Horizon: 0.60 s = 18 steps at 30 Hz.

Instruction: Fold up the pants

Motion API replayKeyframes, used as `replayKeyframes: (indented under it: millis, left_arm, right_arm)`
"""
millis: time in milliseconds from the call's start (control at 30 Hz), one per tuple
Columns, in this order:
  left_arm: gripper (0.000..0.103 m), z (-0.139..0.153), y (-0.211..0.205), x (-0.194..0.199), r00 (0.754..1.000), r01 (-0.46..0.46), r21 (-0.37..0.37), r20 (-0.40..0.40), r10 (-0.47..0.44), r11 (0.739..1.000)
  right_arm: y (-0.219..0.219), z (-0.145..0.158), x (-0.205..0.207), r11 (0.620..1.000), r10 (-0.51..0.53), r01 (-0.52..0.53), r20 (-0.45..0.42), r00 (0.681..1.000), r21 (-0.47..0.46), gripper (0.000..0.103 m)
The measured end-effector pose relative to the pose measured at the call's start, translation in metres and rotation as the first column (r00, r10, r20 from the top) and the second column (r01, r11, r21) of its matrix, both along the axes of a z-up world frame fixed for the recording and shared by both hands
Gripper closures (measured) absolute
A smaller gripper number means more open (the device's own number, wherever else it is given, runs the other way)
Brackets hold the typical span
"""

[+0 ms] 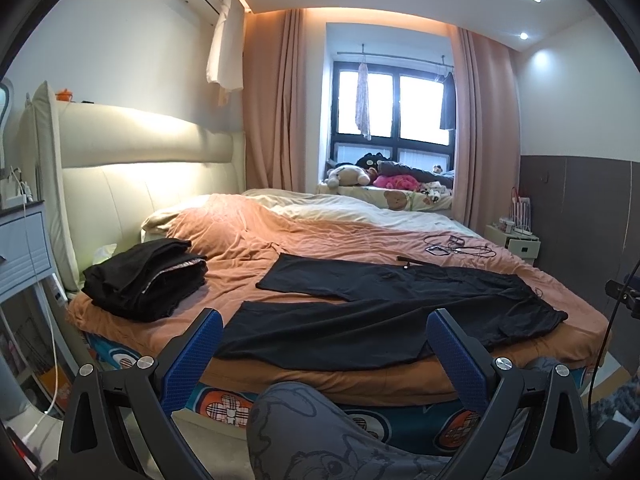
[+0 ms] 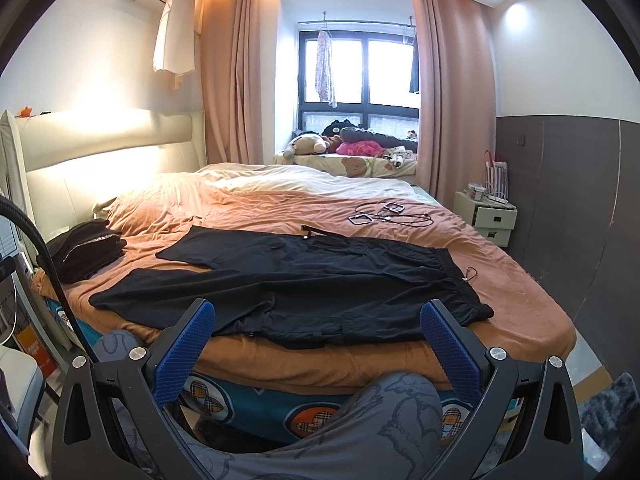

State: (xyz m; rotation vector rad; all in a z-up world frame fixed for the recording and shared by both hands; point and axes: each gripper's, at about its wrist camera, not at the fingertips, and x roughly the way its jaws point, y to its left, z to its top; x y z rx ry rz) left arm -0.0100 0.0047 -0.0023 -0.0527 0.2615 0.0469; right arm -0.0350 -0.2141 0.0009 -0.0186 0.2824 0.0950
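A: Where are the pants?

B: Black pants [image 1: 384, 312] spread flat on the bed [image 1: 280, 236], over the orange cover, near its front edge. Legs run toward the headboard side and lie slightly apart; waistband sits at the far right, with a drawstring end trailing off onto the cover (seen best from the right wrist view).

A: Left tool?

B: Left tool [image 1: 324, 344] spread wide, nothing between the blue pads, held off the bed's front edge above a knee in grey patterned fabric. Not touching the pants.

A: Right tool?

B: Right tool [image 2: 318, 334] likewise wide apart and holding nothing, in front of the waist half of the pants [image 2: 304, 280], short of the cloth.

A: Anything else on the bed?

B: A stack of folded dark clothes [image 1: 144, 280] at the left corner near the headboard, well apart from the pants; tangled cables [image 1: 460, 246] beyond them on the cover
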Motion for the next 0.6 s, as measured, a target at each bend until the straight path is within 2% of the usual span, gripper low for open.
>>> replayKeyframes:
  millis: [600]
  left_arm:
    - [0.0,-0.0009,-0.0004,-0.0039,1.0,-0.008,-0.006,0.007,0.008,1.0]
  right_arm:
    - [-0.001,-0.0008,0.0,1.0,0.005,-0.005,0.0,1.0,0.005,0.0]
